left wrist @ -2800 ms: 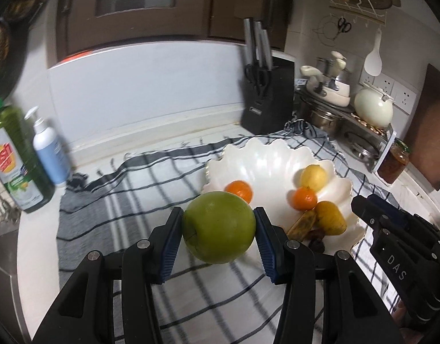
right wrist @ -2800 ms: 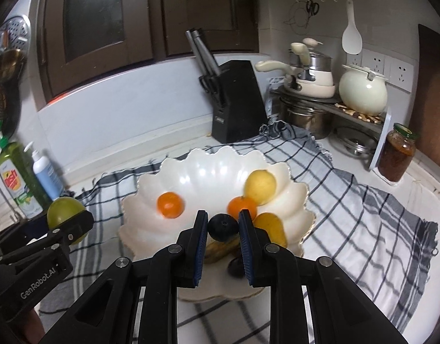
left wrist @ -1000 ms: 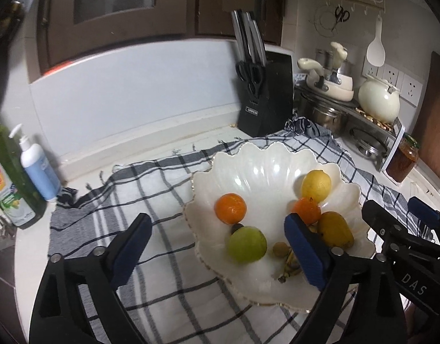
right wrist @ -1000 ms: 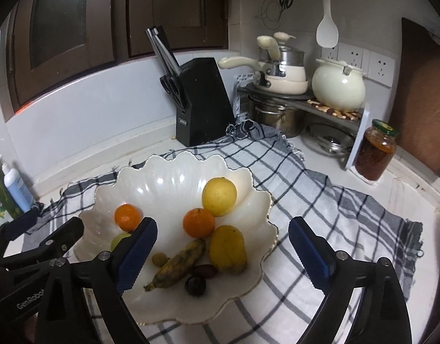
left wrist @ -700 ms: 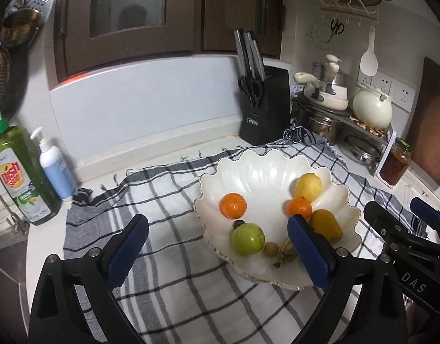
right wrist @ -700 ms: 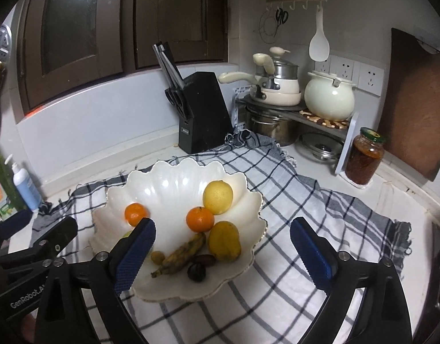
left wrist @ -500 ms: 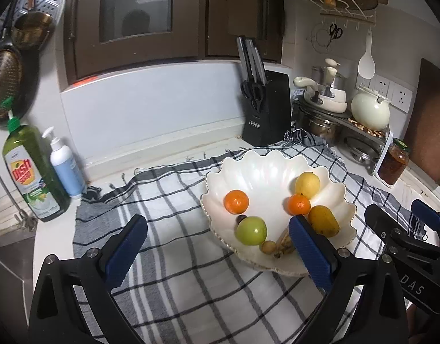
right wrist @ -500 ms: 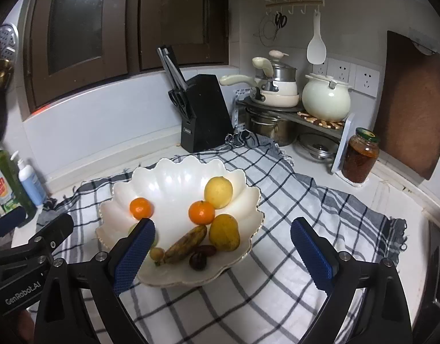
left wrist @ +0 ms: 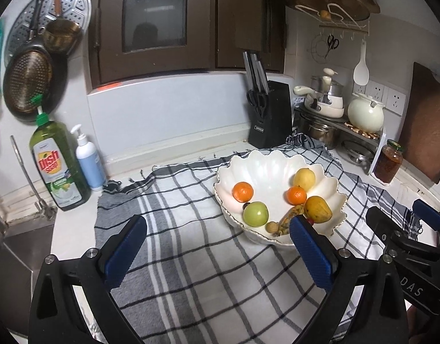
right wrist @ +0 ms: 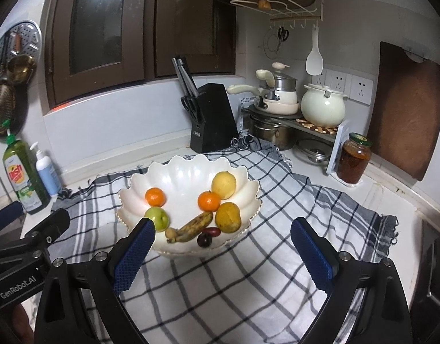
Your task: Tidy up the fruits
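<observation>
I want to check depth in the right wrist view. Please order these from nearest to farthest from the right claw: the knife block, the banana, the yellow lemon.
1. Banana: at the front of the bowl, just ahead of the open right claw.
2. Yellow lemon: deeper in the bowl, toward its back right.
3. Knife block: beyond the bowl, against the back wall.

Dark wood cabinets (left wrist: 168,20), pale backsplash (left wrist: 168,109)
</observation>
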